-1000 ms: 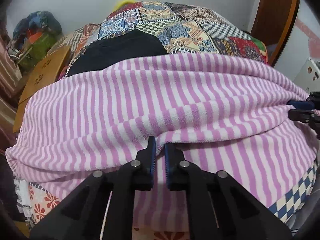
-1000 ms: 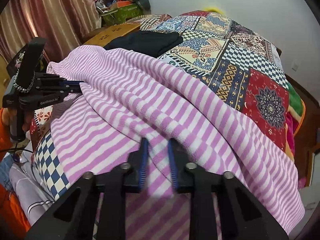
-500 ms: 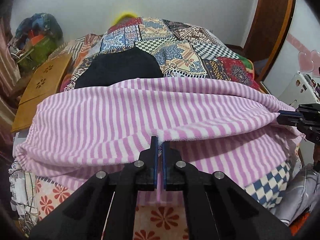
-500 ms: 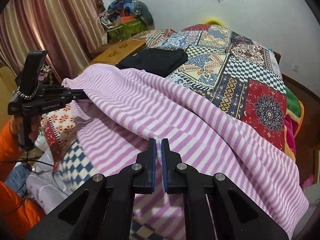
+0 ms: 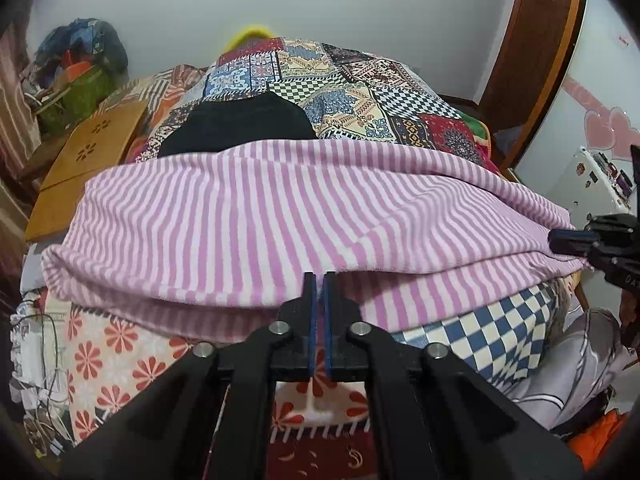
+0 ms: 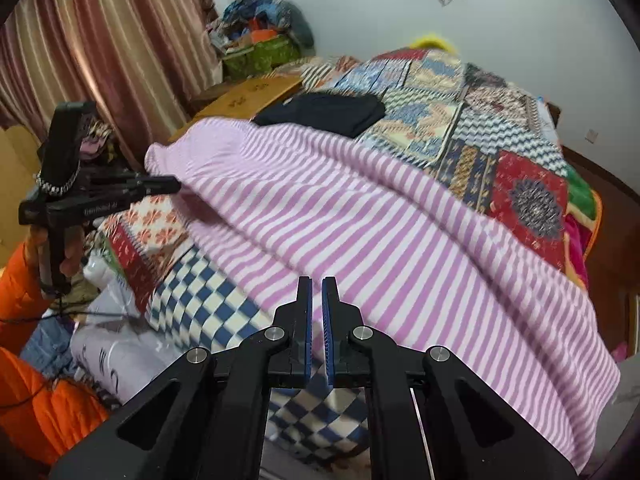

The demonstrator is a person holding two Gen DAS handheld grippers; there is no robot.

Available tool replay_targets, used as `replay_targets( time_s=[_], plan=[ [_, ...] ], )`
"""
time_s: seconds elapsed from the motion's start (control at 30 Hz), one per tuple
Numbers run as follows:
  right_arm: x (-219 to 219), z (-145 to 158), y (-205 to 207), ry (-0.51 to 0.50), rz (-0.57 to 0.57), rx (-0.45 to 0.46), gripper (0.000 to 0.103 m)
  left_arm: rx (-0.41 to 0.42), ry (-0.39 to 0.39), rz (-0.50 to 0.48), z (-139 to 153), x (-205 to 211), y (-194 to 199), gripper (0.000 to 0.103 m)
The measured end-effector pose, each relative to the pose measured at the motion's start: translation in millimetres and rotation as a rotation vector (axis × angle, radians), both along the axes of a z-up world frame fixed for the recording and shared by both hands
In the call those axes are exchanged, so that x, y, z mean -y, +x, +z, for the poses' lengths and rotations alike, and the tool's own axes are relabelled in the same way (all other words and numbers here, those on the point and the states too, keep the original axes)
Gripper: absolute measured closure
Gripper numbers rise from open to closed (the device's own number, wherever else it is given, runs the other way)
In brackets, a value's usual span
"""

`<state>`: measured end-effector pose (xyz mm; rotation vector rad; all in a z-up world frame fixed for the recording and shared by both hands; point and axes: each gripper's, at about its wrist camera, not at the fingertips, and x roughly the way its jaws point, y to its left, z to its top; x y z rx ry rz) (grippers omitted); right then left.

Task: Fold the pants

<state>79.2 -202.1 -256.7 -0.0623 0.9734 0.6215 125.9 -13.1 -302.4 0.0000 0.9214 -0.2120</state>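
The pink and white striped pants (image 5: 280, 208) lie across a patchwork-quilted bed (image 5: 360, 92), with their near edge lifted and stretched taut. My left gripper (image 5: 319, 278) is shut on that edge, the cloth pinched at its fingertips. From the right wrist view it shows at the left (image 6: 174, 186), gripping the pants (image 6: 380, 240) at one end. My right gripper (image 6: 316, 280) is shut on the same edge further along. It appears at the far right of the left wrist view (image 5: 554, 240), also pinching the hem. The cloth's underside is hidden.
A folded black garment (image 5: 240, 128) lies on the quilt just beyond the pants. A wooden board (image 5: 84, 152) and a pile of bags (image 5: 76, 92) stand left of the bed. Curtains (image 6: 100, 40) hang behind. An orange sleeve (image 6: 24, 280) holds the left gripper.
Both grippers have shut on the pants' near edge and moved up and back. The edge has lifted off the bed, so the quilt's front side now shows beneath it.
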Motion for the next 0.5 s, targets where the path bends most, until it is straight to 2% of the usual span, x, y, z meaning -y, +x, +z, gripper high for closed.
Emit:
replay_targets(
  time_s=[0.07, 0.13, 0.2, 0.4, 0.5],
  plan=[
    [-1, -4, 1, -0.006, -0.011, -0.016, 0.095, 0.000, -0.009, 0.007, 0, -2, -3, 0.103],
    [-2, -10, 5, -0.033, -0.016, -0.033, 0.075, 0.001, -0.010, 0.018, 0, -5, -4, 0.103],
    [-3, -16, 10, -0.079, -0.025, -0.023, 0.066, -0.010, -0.019, 0.016, -2, -6, -5, 0.103],
    [-7, -31, 15, -0.180, 0.008, -0.009, 0.066, -0.067, 0.024, -0.028, -20, 5, -1, 0.099],
    [-9, -34, 19, -0.198, 0.029, -0.001, 0.066, -0.086, 0.060, -0.062, -32, 19, 5, 0.076]
  ],
)
